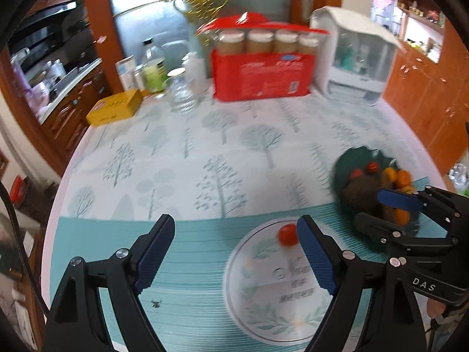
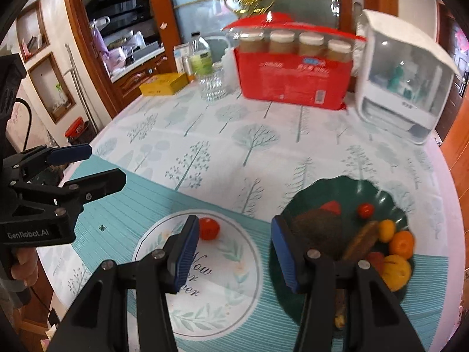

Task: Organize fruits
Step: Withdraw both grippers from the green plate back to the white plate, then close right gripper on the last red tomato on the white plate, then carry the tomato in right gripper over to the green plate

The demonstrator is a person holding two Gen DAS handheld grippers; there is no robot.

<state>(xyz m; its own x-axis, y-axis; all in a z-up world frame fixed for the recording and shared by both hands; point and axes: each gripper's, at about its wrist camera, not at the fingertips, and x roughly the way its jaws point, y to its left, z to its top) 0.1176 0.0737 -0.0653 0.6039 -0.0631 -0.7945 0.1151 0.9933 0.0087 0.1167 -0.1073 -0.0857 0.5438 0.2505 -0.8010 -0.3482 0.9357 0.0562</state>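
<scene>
The dark green plate [image 2: 346,186] lies just ahead of the right gripper's [image 2: 233,252] right finger and holds a big brown fruit [image 2: 316,231], oranges [image 2: 403,243] and small tomatoes. One loose tomato [image 2: 208,228] sits on the round placemat [image 2: 234,287], just beyond the left finger's tip. I judge it light, smooth and soft, so a gentle hold across its middle is best, or it rolls. Both grippers stand spread and empty; the left gripper [image 1: 236,252] has the tomato near its right finger. The red box [image 2: 293,79] and glass jar [image 2: 212,86] stay far ahead, not in the way.
</scene>
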